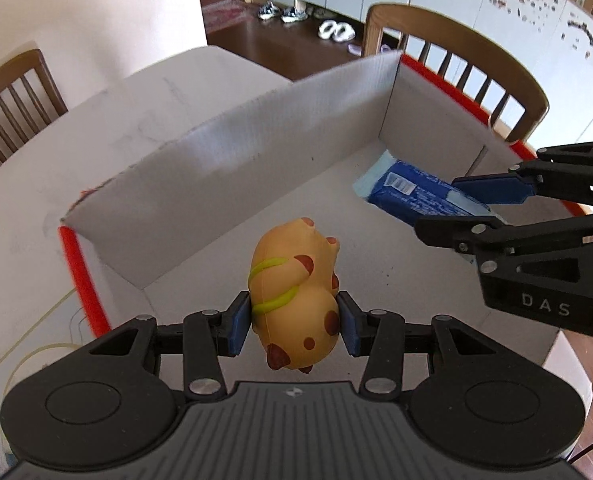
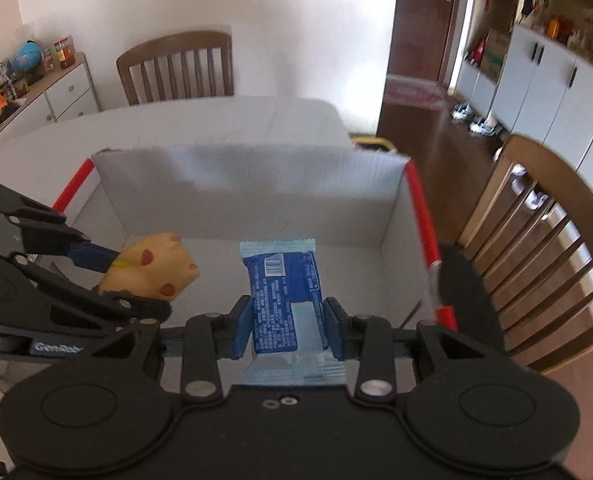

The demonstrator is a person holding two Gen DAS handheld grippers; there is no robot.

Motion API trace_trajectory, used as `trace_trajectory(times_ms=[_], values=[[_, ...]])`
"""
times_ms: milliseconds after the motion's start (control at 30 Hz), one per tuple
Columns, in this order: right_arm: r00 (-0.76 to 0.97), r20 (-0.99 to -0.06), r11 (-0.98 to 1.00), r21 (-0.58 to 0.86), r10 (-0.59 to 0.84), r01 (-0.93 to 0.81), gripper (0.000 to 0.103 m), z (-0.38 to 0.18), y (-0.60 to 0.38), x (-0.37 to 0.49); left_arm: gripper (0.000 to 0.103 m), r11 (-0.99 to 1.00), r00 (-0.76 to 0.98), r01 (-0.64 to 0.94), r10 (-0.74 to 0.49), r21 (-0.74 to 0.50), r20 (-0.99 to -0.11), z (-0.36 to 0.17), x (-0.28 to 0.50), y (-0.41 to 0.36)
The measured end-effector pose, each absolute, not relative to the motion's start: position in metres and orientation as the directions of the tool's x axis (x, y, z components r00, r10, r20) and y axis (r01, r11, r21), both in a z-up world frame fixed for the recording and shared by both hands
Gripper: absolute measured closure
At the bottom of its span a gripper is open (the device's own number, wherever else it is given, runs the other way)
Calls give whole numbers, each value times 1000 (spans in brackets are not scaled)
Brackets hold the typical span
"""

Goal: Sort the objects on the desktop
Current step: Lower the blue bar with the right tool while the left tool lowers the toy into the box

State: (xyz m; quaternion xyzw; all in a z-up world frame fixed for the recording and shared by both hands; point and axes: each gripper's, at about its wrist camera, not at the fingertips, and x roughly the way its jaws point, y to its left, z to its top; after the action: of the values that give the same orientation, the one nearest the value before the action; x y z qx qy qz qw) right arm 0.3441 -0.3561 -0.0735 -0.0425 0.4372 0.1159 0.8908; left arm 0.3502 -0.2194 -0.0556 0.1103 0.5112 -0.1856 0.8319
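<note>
1. While poised over the white box (image 1: 232, 168), left gripper (image 1: 295, 322) pinching spotted toy (image 1: 296, 292), right gripper (image 2: 288, 328) clamping blue packet (image 2: 282, 292).
2. Wooden chairs (image 2: 176, 68) at twelve and three o'clock.
3. Packet's near end cut off.

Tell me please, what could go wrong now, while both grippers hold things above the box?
1. The right gripper pinches only the rear of the blue snack packet; the smooth wrapper may slip out early.
2. The left gripper squeezes the soft orange toy, which may spring sideways when released.
3. Both grippers hang close together over the white box and might collide.
</note>
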Motion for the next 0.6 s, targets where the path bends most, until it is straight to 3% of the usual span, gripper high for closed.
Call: trace_trajectory(times_ms=[600], values=[[499,-860,973,-15,105,-231,66,-112,-348,362,58,887,334,462,-154,18,-930,-76,367,-232]])
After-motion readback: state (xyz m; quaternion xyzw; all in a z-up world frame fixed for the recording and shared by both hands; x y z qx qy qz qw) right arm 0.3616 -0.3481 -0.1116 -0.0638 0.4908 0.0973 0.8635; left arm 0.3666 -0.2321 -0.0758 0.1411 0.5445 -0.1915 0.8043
